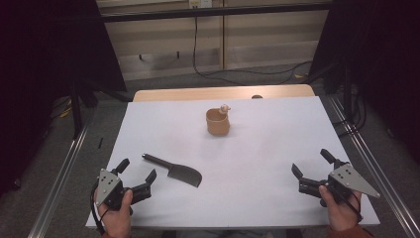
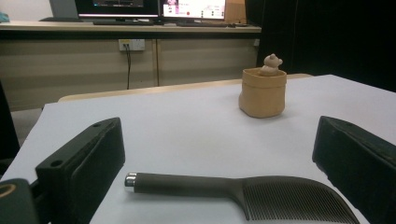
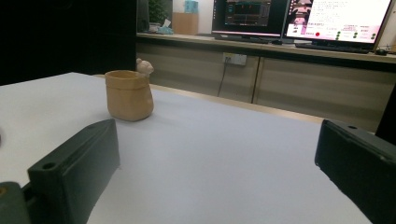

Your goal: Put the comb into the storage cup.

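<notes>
Both claws, left [image 1: 137, 171] and right [image 1: 311, 161], stood open, empty. Comb [image 1: 174, 170] lay flat on the counter [image 1: 257, 148] (thin handle); I judged the left claw might skid off it.

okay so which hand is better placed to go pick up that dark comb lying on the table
Left. The left tongs stand open just beside the comb, whose handle lies between the jaws in the left gripper view. The right tongs, also open, sit across the table, far from it.

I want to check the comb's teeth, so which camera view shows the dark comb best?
The left gripper view: the comb lies close in front of the open left gripper, its fine teeth and handle clear. The high view shows the whole comb but small, without tooth detail. The right gripper view faces the tan pot instead.
</notes>
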A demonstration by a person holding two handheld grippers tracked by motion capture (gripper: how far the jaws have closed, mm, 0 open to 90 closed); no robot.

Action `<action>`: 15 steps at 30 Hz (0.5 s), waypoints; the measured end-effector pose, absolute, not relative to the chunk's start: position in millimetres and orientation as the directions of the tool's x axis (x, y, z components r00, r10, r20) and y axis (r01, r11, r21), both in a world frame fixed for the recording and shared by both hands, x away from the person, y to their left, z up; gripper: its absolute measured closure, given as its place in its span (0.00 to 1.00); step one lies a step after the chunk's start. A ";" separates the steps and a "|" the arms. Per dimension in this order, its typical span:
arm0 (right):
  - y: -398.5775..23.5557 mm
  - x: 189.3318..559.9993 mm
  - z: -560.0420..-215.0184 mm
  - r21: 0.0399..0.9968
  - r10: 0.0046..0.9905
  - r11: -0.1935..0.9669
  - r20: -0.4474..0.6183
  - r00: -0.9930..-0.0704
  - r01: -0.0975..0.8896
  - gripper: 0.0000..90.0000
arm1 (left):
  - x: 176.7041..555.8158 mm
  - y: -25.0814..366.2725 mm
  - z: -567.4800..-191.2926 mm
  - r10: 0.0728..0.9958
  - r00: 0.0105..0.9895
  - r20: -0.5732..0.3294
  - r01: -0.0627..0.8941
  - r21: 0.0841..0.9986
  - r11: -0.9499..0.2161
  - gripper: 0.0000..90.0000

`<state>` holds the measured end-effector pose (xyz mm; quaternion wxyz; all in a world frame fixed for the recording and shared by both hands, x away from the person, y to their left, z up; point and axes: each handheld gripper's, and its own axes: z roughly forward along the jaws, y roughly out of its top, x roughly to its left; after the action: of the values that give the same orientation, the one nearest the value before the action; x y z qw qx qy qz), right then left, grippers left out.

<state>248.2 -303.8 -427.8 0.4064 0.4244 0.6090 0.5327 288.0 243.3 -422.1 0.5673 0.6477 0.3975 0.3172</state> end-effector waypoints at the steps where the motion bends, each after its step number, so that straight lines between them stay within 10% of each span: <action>1: -303.7 248.2 -427.8 0.994 0.950 0.072 -0.043 -0.311 0.083 0.00 | 288.0 243.6 -422.1 0.875 0.483 -0.039 0.155 0.987 -0.041 0.03; 15: -303.4 249.9 -428.4 0.994 0.948 0.070 -0.040 -0.316 0.085 0.00 | 290.3 246.3 -423.5 0.881 0.468 -0.061 0.176 0.984 -0.025 0.02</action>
<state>249.9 -303.4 -428.4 0.4036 0.4232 0.6101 0.5346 290.3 246.3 -423.5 0.5648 0.6443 0.4104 0.3122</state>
